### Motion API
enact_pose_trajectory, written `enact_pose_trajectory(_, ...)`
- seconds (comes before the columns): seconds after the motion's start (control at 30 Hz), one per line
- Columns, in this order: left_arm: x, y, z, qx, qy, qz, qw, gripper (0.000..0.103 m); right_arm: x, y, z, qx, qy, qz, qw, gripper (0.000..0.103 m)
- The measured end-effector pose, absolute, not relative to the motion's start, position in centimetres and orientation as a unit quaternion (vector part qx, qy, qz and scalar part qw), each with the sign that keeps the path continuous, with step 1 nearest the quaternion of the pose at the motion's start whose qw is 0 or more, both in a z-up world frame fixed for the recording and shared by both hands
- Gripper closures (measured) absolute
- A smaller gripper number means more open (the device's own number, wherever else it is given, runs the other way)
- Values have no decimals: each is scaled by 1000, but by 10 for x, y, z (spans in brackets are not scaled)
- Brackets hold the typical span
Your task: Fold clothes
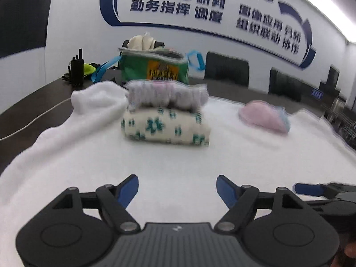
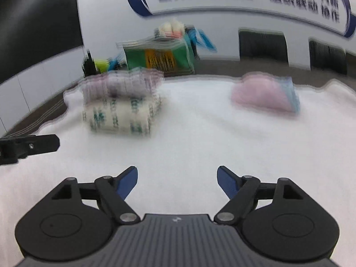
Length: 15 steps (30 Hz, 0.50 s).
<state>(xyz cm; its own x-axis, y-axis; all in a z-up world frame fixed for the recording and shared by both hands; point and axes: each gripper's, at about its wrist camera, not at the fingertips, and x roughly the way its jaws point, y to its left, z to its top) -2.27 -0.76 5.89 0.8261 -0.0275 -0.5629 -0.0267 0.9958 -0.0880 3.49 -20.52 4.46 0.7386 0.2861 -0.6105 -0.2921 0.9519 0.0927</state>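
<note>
Two folded clothes form a stack (image 1: 165,113) on the white blanket (image 1: 178,155), far left; one pink bundle (image 1: 263,116) lies far right. Beyond, one green bag (image 1: 153,65) holds rolled fabric. The left gripper (image 1: 177,188) and right gripper (image 2: 177,181) gape wide, empty.

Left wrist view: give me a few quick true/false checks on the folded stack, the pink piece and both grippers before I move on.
1. The left gripper holds a garment. False: its jaws are open, nothing between them.
2. A lilac folded piece lies on the green-patterned bundle. True.
3. The pink garment sits on top of that stack. False: it lies apart, to the right on the white cloth.
4. The right gripper is open and empty. True.
5. The green bag stands behind the stack. True.
</note>
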Motion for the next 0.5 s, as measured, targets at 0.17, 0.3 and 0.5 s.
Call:
enact_pose_trajectory(0.17, -14, -17, 41, -34, 316, 27, 948, 24, 12, -195, 25, -44, 327, 119, 936, 1)
enact_pose_trajectory(0.3, -11, -22, 24, -22, 332, 22, 943, 22, 14, -198, 19, -40, 339, 98, 935, 1)
enact_pose_trajectory(0.5, -16, -24, 16, -14, 333, 34, 942, 11, 10, -203, 14, -29, 343, 95, 934, 0)
